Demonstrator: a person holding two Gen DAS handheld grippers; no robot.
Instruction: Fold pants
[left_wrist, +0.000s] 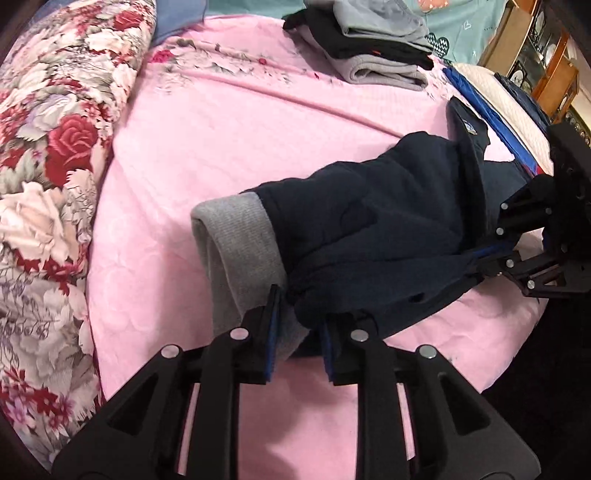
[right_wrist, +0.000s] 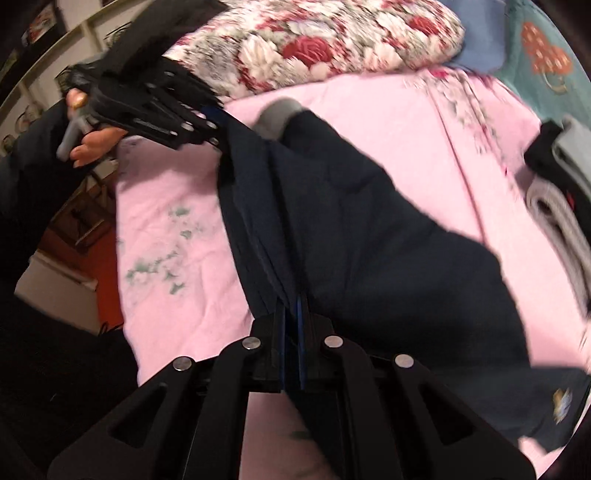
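Dark navy pants with grey cuffs hang lifted above the pink bedsheet. My left gripper is shut on the pants at the grey cuff end. My right gripper is shut on the pants' other edge, the fabric pinched between its blue pads. Each gripper shows in the other view: the right one at the far right, the left one at upper left, held by a hand. The pants stretch between the two grippers, and a small logo patch shows at lower right.
A floral quilt lies rolled along the bed's left side. A stack of folded grey and black clothes sits at the far edge of the bed. A teal cloth and wooden shelving lie beyond it.
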